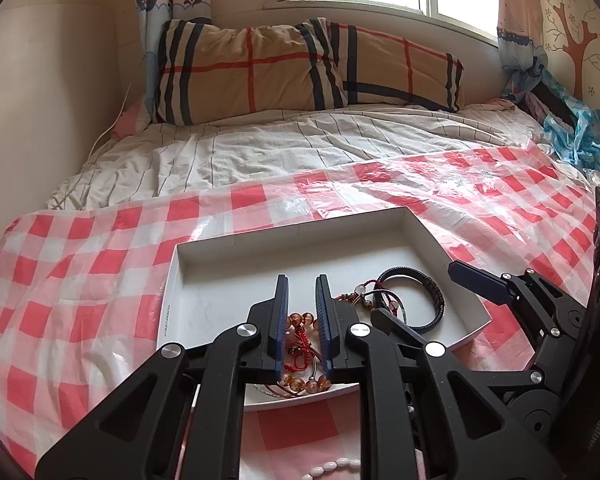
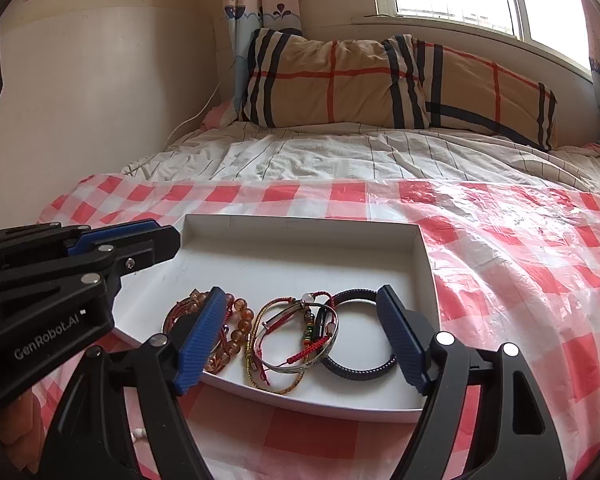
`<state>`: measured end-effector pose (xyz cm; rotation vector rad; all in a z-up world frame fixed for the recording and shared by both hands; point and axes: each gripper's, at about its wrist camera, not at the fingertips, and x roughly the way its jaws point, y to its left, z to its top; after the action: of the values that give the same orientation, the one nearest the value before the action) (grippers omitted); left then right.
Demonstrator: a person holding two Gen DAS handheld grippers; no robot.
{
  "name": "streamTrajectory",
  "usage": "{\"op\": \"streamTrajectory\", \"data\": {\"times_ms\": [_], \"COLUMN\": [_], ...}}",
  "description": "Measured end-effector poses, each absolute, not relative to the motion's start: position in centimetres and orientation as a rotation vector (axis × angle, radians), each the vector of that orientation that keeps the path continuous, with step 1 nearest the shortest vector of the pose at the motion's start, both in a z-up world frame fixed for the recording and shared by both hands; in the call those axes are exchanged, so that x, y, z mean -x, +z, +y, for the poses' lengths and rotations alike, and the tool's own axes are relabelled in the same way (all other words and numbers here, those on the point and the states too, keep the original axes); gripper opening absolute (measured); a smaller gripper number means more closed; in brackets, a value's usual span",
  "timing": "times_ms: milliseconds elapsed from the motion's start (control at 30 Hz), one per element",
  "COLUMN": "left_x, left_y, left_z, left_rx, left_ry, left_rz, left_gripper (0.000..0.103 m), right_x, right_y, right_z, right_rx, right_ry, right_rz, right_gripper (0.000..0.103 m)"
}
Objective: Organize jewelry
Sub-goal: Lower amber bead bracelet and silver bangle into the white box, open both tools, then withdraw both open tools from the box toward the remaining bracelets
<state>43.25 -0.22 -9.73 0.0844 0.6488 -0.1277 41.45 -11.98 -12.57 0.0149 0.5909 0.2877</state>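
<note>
Now I see amber bead bracelet in white tray, my left gripper narrowly parted above it, right gripper spread wide.

White bead string (cut off at bottom edge)

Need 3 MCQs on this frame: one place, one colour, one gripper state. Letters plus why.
1. Where does the amber bead bracelet lie?
A. in the white tray
B. on the pillow
C. on the windowsill

2. What colour is the braided bracelet at the tray's right?
A. white
B. dark navy
C. yellow

3. How is the right gripper?
A. shut on a bracelet
B. out of view
C. open

Answers: 1 A, the beads rest on the tray floor; 2 B, the band reads dark blue-black; 3 C, its jaws stand wide apart over the jewelry.
</note>
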Motion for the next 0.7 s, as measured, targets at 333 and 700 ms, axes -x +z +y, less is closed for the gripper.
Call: {"op": "streamTrajectory", "data": {"times_ms": [333,700], "left_x": [-41.5,-36.3], "left_y": [-9.8,-14.1], "left_z": [2.9,1.0], "left_rx": [-0.027,-0.202], "left_ry": [-0.091,-0.173], "left_rz": [0.681,0.876], "left_gripper": [0.048,0.064], "right_x": [-38.9,-33.5], "right_y": [-12.0,-16.7], "right_z": [-14.0,-12.9], "right_rx": [0.013,0.137], "right_ry": [0.247,0.273], "right_rz": [0.683,0.932], "right_gripper": [0.082,0.087]}}
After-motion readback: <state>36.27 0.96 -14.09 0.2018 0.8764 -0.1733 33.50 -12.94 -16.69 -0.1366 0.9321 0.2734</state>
